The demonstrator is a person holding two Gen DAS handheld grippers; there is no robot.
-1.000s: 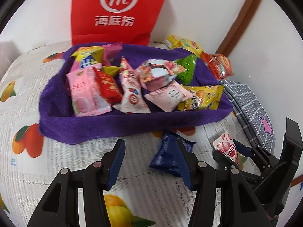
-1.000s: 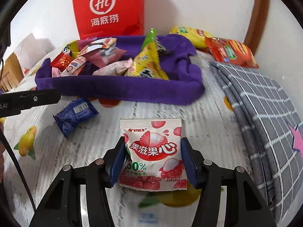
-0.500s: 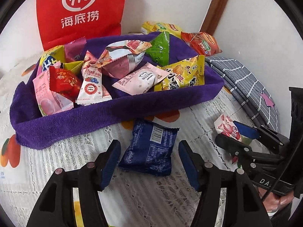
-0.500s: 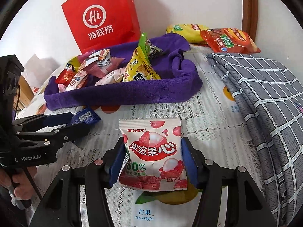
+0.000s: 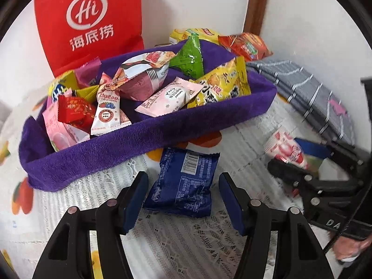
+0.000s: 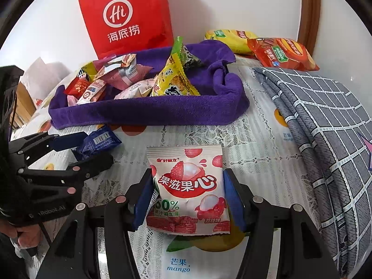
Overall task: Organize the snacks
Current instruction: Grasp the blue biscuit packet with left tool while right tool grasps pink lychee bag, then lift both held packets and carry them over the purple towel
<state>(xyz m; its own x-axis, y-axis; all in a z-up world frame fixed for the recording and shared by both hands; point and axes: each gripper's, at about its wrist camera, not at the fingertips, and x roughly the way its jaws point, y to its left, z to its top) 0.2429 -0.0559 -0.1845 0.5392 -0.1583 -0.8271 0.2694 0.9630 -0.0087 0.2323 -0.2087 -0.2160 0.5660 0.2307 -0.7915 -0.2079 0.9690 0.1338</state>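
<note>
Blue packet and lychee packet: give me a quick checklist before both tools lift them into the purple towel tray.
1. Blue packet between left tool fingers: ok; jaws closing, gaps both sides.
2. Lychee packet between right tool fingers: ok.
3. Right pads pressing firmly: cannot tell.
4. Tools apart from each other: ok.
5. Free spot in purple towel tray: cannot tell, it looks crowded.

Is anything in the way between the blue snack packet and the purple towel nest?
Nothing visible. The blue snack packet lies just before the purple towel nest's front wall, with only bare tablecloth between; it must go over that raised wall.
</note>
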